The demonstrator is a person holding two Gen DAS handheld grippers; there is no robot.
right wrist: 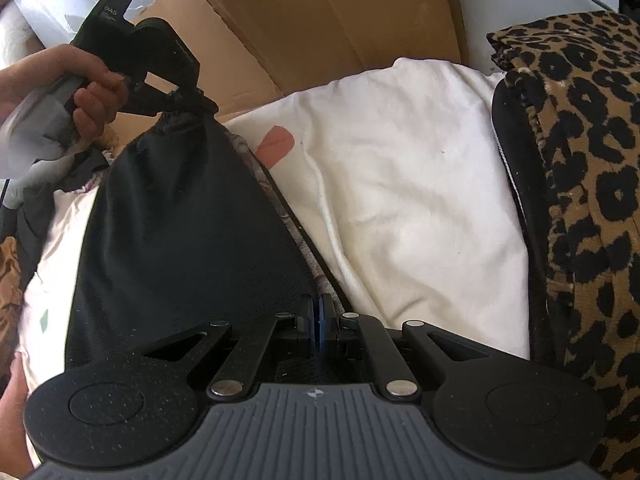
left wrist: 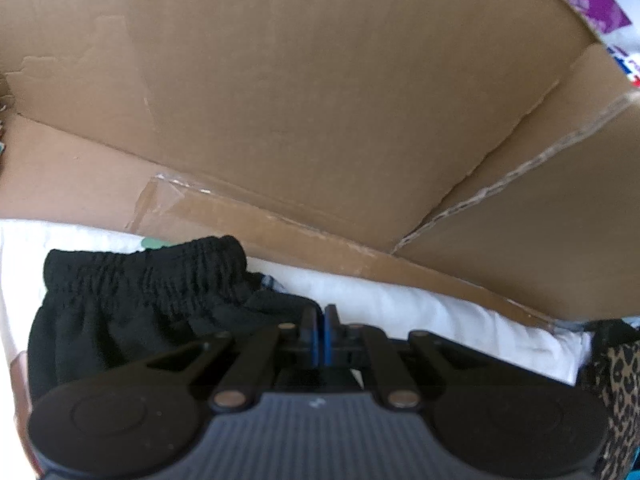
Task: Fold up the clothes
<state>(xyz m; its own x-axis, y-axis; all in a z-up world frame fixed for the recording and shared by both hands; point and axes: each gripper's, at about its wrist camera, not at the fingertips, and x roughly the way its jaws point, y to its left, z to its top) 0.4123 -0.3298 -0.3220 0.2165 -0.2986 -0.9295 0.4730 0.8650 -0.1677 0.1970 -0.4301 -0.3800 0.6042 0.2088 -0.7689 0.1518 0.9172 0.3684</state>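
Observation:
A black garment [right wrist: 180, 220] with a gathered elastic waistband [left wrist: 140, 276] hangs stretched over a white cloth [right wrist: 420, 200]. In the right wrist view my left gripper [right wrist: 188, 98], held by a hand [right wrist: 92, 96], is up at the top left and shut on the waistband end. In its own view the left gripper [left wrist: 320, 316] has its jaws together at the black fabric's right edge. My right gripper [right wrist: 319, 312] is shut on the garment's lower corner. The fabric runs taut between the two grippers.
A large brown cardboard box [left wrist: 320, 100] stands just behind the white cloth [left wrist: 440, 316]. A leopard-print garment [right wrist: 592, 200] lies along the right side. Other crumpled clothes [right wrist: 24, 240] sit at the far left under the hand.

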